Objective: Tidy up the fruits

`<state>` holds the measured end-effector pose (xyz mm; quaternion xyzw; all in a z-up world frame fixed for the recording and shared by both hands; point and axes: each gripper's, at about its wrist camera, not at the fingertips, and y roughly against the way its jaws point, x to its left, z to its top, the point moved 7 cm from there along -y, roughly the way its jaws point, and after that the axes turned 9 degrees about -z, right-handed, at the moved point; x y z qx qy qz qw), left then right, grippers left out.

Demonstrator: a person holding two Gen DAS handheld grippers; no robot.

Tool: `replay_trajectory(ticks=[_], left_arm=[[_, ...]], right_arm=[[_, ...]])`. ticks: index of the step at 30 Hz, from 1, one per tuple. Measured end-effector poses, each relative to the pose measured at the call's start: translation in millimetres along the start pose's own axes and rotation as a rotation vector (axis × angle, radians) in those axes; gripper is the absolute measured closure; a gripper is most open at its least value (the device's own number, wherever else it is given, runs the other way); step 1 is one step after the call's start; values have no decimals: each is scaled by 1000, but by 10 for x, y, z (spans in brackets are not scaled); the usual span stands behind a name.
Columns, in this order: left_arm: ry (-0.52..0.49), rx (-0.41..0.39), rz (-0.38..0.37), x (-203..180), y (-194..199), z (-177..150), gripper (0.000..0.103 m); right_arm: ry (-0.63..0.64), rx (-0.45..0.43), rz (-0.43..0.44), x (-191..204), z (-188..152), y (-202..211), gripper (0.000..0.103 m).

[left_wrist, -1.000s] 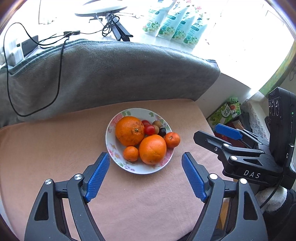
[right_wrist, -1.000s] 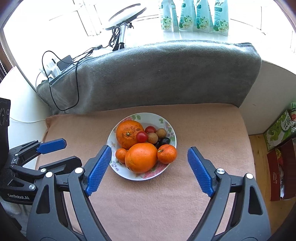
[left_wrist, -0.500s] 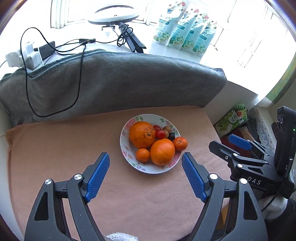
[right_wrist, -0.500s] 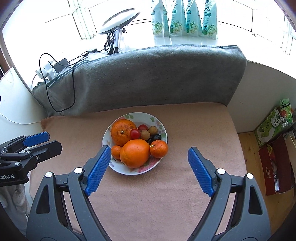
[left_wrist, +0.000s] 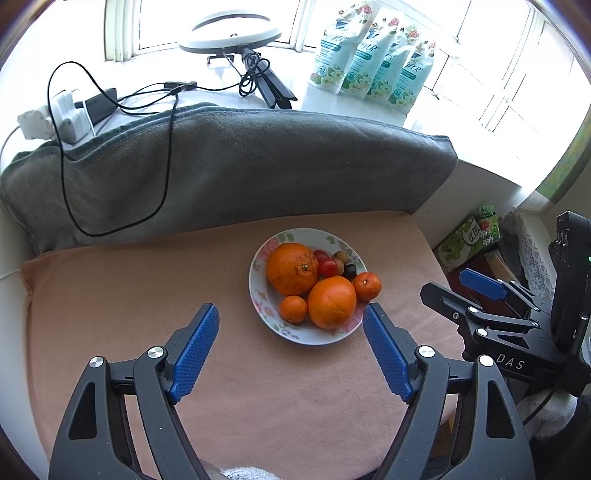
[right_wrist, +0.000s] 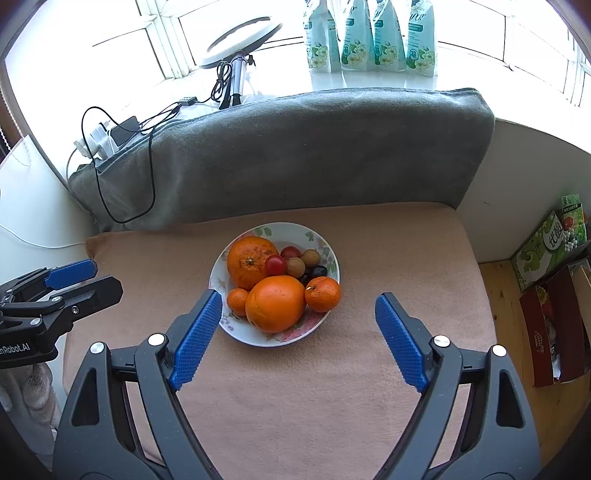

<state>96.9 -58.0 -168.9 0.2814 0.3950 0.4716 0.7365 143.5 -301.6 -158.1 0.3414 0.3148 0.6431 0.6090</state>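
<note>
A floral plate sits on a peach cushion. It holds two large oranges, two small mandarins, cherry tomatoes, longans and a dark grape. My left gripper is open and empty, held back from the plate's near left. My right gripper is open and empty, in front of the plate. Each gripper shows at the edge of the other's view.
A grey cushion backs the seat, with a black cable draped over it. On the sill behind stand a ring light, chargers and refill pouches. Boxes stand on the floor at right.
Both grippers have pulled back and up from the plate, so it looks smaller and farther. Both stay open. The fruit has not moved.
</note>
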Motion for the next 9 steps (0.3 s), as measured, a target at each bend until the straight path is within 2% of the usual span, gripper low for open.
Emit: replay_trajectory(ticks=[9], left_arm=[[-2,1,3,-3,-9,-25,23]], right_arm=[[-19,13,-2,-48,-68,-35,16]])
